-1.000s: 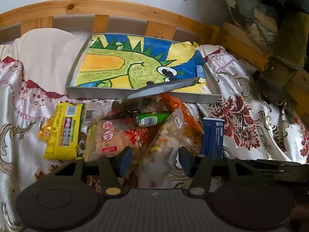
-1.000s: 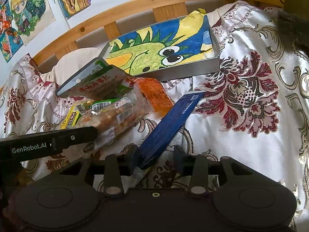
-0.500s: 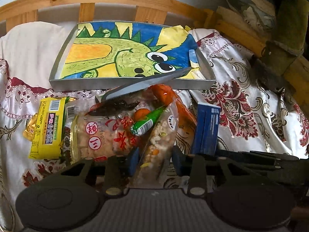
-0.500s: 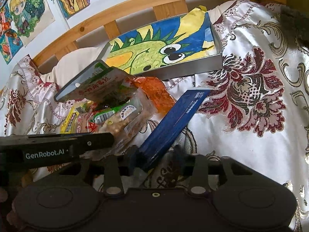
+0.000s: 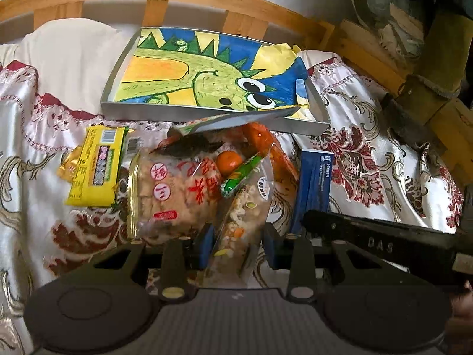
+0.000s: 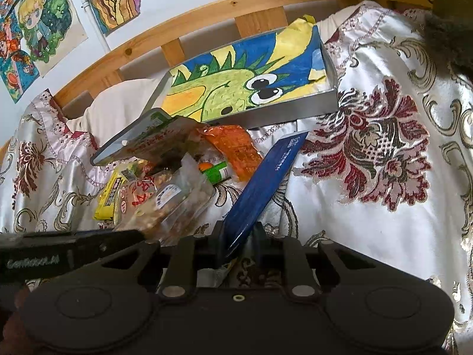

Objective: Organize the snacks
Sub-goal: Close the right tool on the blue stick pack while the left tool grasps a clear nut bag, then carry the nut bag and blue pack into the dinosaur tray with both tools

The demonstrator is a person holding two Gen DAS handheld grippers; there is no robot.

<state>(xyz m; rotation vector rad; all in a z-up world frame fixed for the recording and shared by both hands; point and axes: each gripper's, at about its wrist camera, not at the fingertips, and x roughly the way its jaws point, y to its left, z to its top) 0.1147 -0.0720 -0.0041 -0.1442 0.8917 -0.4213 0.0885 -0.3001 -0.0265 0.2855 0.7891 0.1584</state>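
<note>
Snacks lie heaped below the tray (image 5: 207, 112) — your left gripper (image 5: 238, 245) pinches the soft, crinkly mixed-nut bag (image 5: 245, 216), your right gripper (image 6: 238, 241), jaws just closing, clamps the stiff blue box (image 6: 263, 186) at its near end.

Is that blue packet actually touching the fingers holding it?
Touching. The right wrist view shows the right gripper fingers closed against the blue packet.

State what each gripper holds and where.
Left gripper: clear mixed-snack bag, by its near end. Right gripper, just closing: blue packet, near lower end.
</note>
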